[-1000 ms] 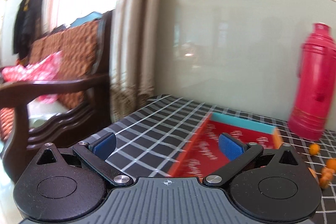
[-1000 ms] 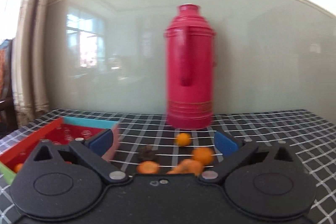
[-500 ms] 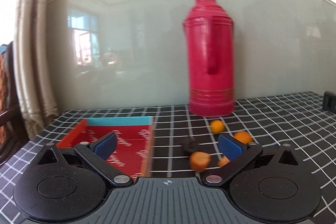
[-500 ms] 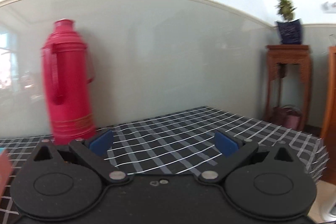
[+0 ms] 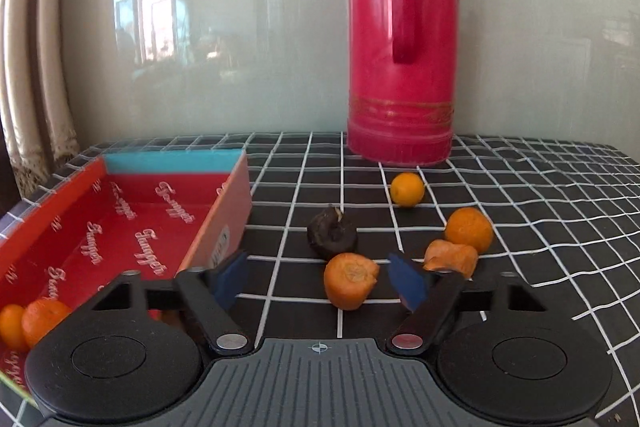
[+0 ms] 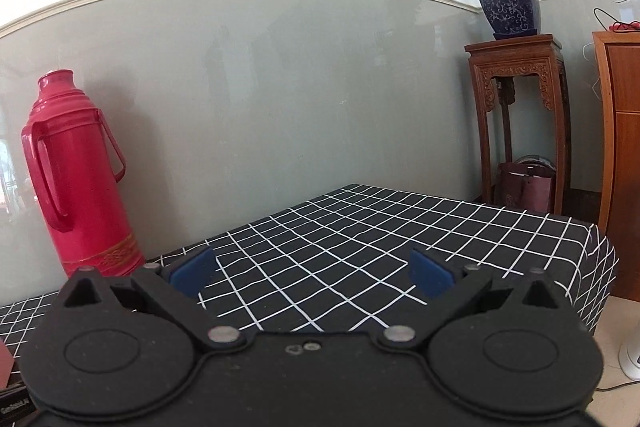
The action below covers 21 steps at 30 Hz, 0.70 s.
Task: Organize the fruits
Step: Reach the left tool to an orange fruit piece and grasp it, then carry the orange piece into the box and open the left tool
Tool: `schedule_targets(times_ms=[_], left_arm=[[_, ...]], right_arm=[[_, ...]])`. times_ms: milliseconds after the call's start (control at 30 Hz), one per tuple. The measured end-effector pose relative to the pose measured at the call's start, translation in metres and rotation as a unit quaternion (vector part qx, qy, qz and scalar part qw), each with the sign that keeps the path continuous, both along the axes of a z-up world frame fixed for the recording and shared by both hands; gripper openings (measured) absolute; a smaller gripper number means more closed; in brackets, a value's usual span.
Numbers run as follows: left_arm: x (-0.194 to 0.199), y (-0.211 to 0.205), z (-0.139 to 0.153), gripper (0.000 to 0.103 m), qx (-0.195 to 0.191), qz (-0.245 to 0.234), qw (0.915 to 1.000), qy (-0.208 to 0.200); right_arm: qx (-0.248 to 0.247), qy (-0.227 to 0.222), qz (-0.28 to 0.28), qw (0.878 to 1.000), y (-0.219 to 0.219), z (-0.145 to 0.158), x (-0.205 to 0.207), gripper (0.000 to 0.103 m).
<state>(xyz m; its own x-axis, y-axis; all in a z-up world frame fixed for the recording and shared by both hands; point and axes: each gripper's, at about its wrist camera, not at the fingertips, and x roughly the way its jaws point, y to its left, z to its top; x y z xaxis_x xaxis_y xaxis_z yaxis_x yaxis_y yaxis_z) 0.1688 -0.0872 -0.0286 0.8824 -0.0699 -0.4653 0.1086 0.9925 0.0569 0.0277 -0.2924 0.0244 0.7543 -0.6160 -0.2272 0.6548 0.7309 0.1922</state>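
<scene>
Swung over from the box [image 5: 132, 227], the left gripper [image 5: 320, 281] is now closing — pads not yet touching — around an orange piece [image 5: 350, 285]; next fruit's grab begins.

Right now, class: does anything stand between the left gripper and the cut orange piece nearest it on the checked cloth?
Nothing visible does. The cut orange piece lies between the blue pads of the left gripper, whose jaws are closing, not yet touching it. The dark wrinkled fruit sits just behind it, out of the path.
</scene>
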Motion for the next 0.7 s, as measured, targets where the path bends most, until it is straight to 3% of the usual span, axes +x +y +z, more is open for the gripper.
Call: schedule_targets(times_ms=[300,333,400,500,667,700], left_arm=[[0.003,-0.009,-0.003,0.072,0.023,-0.005,0.9997,-0.003],[0.003,-0.010,-0.003,0.068,0.024,-0.009,0.9997,-0.004],[0.005,-0.012,-0.004,0.046,0.023,-0.019,0.9995,0.010],[0.017,-0.007,-0.009,0.041,0.001,-0.017,0.9987,0.048],[0.021,-0.008,-0.013,0.040,-0.006,-0.027,0.9977,0.062],[0.020,-0.008,-0.013,0.030,-0.005,-0.029,0.9977,0.060]], right_arm=[[-0.009,0.005,0.028,1.000,0.009,0.001,0.003,0.097],[-0.009,0.005,0.030,1.000,0.010,0.001,0.003,0.097],[-0.010,0.005,0.031,0.999,0.011,0.001,0.003,0.097],[-0.011,0.003,0.034,0.999,0.011,0.001,0.001,0.097],[-0.010,0.003,0.037,0.999,0.010,0.001,0.001,0.097],[-0.009,0.003,0.037,0.999,0.010,0.001,0.001,0.097]])
